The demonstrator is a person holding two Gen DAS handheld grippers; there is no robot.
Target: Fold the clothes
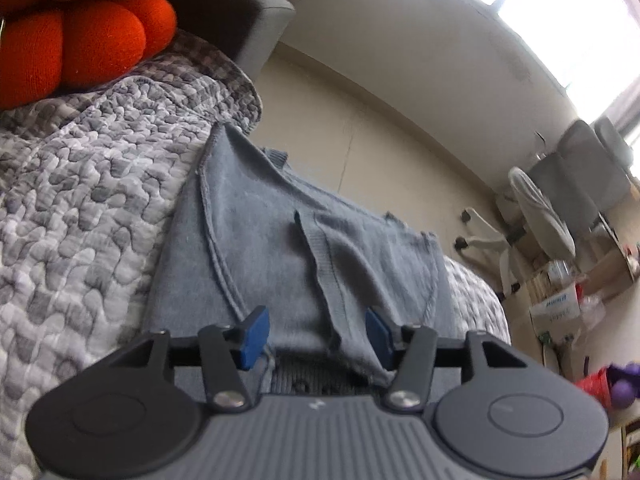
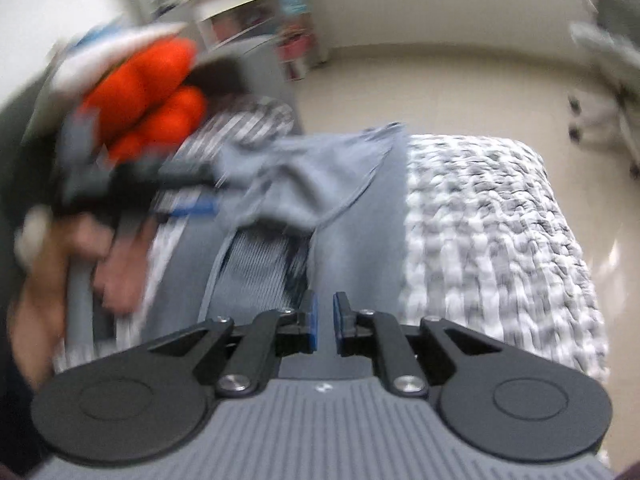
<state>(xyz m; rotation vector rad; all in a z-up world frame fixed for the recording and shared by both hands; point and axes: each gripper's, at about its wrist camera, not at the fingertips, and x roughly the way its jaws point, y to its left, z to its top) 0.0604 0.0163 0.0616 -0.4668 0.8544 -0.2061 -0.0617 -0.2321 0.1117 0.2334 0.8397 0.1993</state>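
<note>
A grey-blue knit garment [image 1: 256,240] lies partly folded on a bed with a grey and white quilted cover [image 1: 80,200]. My left gripper [image 1: 317,334] hovers low over the garment's near end, open, its blue pads wide apart. A loose folded strip of the cloth runs down close to the right pad, which does not press it. In the blurred right wrist view the same garment [image 2: 320,184] is rumpled across the quilt [image 2: 492,232]. My right gripper [image 2: 325,320] stands above its near edge, open by a narrow gap with nothing between the pads. A hand [image 2: 120,276] holds the left gripper [image 2: 188,204] at the left.
An orange knotted cushion [image 1: 80,36] sits at the head of the bed, also in the right wrist view [image 2: 148,100]. A grey chair back [image 1: 240,16] stands behind it. Beyond the bed's edge lie a pale floor [image 2: 440,88], a white fan [image 1: 540,208] and boxes [image 1: 556,312].
</note>
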